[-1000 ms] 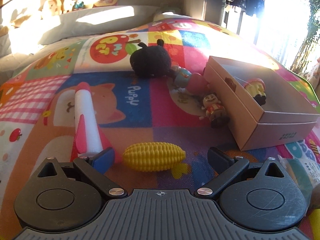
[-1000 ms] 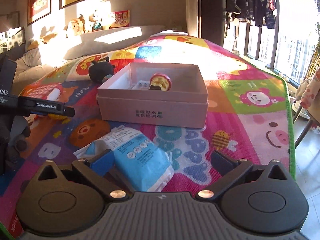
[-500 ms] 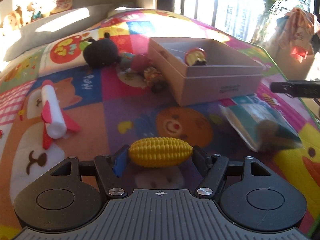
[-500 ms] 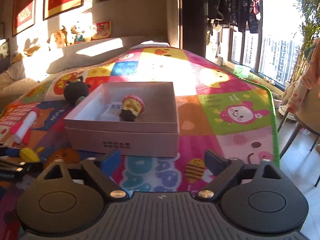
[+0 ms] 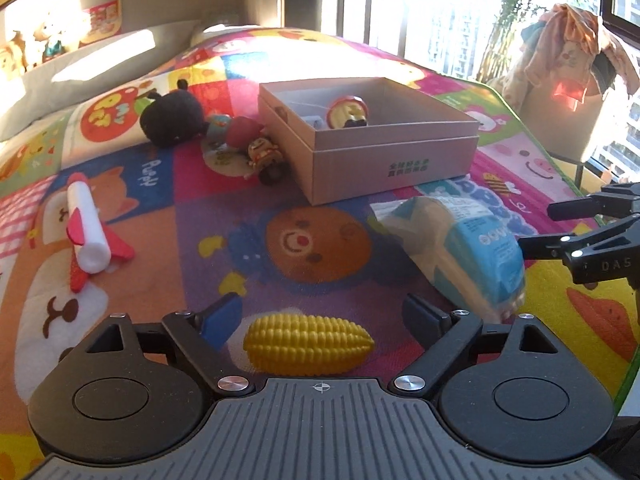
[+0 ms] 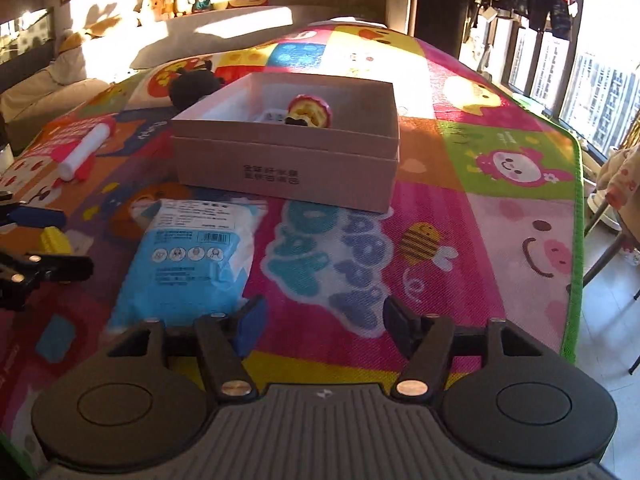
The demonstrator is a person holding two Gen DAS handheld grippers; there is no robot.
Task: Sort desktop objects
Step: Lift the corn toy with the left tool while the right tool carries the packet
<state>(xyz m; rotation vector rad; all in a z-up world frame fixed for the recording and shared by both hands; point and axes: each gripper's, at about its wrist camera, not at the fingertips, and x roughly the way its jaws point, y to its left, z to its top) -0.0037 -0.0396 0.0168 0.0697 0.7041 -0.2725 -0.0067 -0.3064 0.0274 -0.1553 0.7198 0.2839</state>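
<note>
Two risks to watch.

1. Losing the toy corn (image 5: 308,344). Lies loose on the play mat (image 5: 192,216) at lower centre of the left wrist view, between the spread fingers of the left hand-held gripper (image 5: 320,316); appears to touch neither pad. Closing off-centre on the tapered, ribbed shell likely squeezes it out sideways or sets it rolling. Centre before closing.
2. Clashing with the right hand-held gripper (image 6: 324,326). Also spread and pinching nothing, low over the mat, with the blue packet (image 6: 188,264) just beside its lower-left finger. Works close by at the right edge of the left wrist view. Carrying the corn toward the cardboard box (image 5: 392,168) at upper centre means crossing near the packet and that gripper, so keep the paths apart.

Changes against the frame half a second earlier:
- Left: corn then pinched end to end between closed fingers; now released, jaws wide.
- Right wrist view: box then near and central, packet out of sight; now box higher in frame, packet at lower left.
- Figurine (image 5: 347,112) unchanged inside the box.
</note>
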